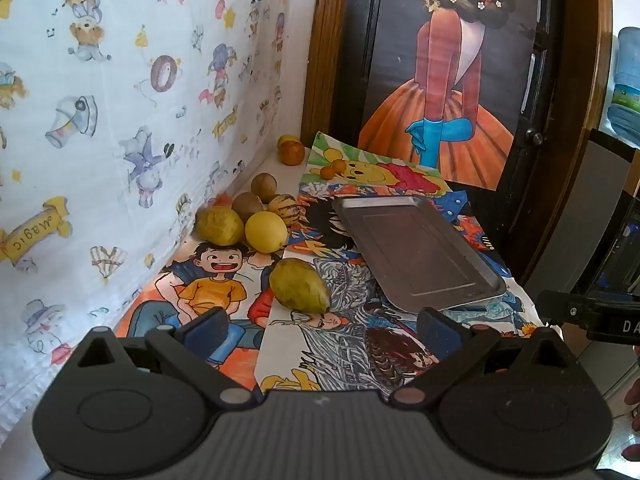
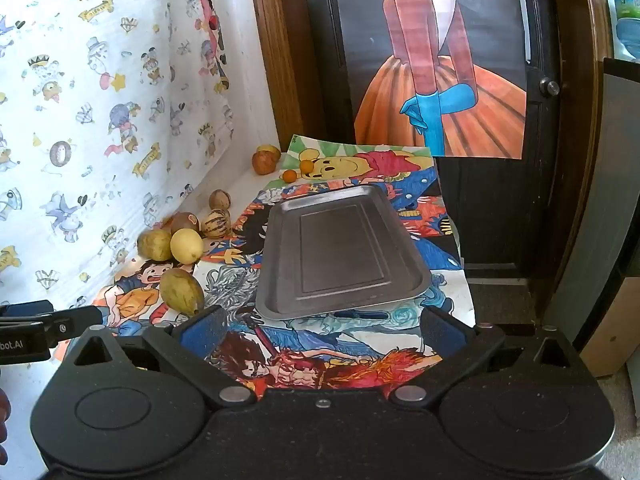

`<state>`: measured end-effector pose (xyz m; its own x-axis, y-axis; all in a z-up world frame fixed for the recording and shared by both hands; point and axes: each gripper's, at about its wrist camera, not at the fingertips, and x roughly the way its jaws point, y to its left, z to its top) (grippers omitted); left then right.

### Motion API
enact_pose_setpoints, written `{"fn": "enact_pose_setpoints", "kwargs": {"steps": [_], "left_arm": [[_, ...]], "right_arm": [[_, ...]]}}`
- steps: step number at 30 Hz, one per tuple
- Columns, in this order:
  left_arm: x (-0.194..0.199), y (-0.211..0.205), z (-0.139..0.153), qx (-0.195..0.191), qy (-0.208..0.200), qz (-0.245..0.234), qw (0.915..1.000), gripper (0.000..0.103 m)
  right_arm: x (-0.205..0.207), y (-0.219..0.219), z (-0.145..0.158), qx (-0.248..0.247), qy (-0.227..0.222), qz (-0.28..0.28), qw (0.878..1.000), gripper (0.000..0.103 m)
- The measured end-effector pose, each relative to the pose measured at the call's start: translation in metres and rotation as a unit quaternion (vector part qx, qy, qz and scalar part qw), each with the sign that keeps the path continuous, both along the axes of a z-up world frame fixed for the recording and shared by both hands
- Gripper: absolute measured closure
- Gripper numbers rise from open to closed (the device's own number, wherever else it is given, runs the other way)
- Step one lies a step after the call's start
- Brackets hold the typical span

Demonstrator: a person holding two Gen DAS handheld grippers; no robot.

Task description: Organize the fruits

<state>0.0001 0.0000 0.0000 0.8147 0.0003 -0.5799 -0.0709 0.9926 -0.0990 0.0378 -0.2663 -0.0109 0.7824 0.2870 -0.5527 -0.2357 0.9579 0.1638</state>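
Cartoon posters cover the table [image 1: 280,364], which stands in a corner between a wall hung with a printed white cloth [image 1: 120,120] and a dark wooden door [image 1: 560,160] bearing a picture of a figure in an orange dress. Both grippers hang above the near edge of the table with their jaws spread as wide as they go, and neither holds or touches anything: the left gripper [image 1: 322,328] has only poster paper between its blue pads, and the right gripper [image 2: 322,330] likewise. An empty metal tray [image 2: 276,248] lies on the posters, its near rim just ahead of the right gripper and ahead and to the right of the left one. A green-yellow mango [image 1: 299,285] lies alone just beyond the left gripper, slightly left of its middle, and just beyond the right gripper's left pad. Farther back by the cloth sits a cluster: a lemon [image 1: 265,230], a yellowish-green fruit [image 1: 220,225], two brown round fruits, a striped one [image 1: 285,209]; something reddish behind them is mostly hidden. Deep in the corner are a reddish fruit [image 1: 292,153], partly hiding a yellow one, and two small oranges [image 1: 333,169]. Part of the other gripper juts in at each view's edge.
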Motion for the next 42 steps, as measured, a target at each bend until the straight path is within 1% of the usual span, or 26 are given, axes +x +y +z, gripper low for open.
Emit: {"fn": "enact_pose_setpoints", "kwargs": {"steps": [42], "left_arm": [[-0.0009,0.0056,-0.0034,-0.005,0.003,0.001,1.0,0.001]], "right_arm": [[0.0032,0.0006,0.0014,-0.004,0.005,0.0,1.0,0.0]]}}
